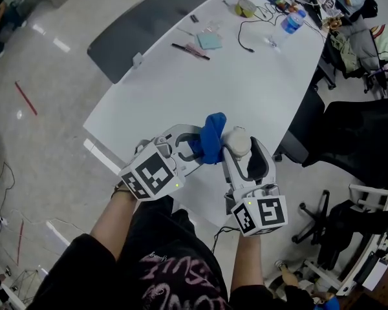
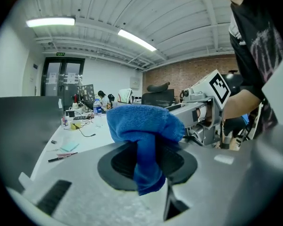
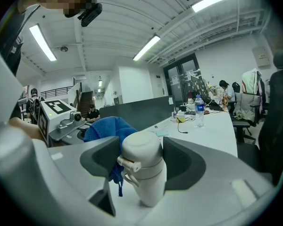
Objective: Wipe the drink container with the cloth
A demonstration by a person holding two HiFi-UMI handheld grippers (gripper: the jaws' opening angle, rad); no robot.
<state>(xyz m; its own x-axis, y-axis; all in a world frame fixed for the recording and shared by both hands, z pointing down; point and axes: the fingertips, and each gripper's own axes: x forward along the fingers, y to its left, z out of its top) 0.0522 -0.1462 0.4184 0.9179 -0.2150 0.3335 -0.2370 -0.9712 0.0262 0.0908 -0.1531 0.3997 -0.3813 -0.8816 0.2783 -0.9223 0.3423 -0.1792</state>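
Left gripper (image 1: 195,148): jaws clamped on the blue cloth (image 1: 212,137), angled inward toward the right gripper (image 1: 240,152). Right gripper: jaws closed on the white drink container (image 1: 237,141), held upright. Both grippers are close together, with both bare forearms (image 1: 113,219) extended forward from the torso.

Blue cloth (image 2: 144,140) clamped in left gripper (image 2: 148,166), white table (image 2: 87,142) beyond.

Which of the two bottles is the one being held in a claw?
The white drink container, clamped in the right claw. The clear water bottle with the blue label stands untouched at the table's far end.
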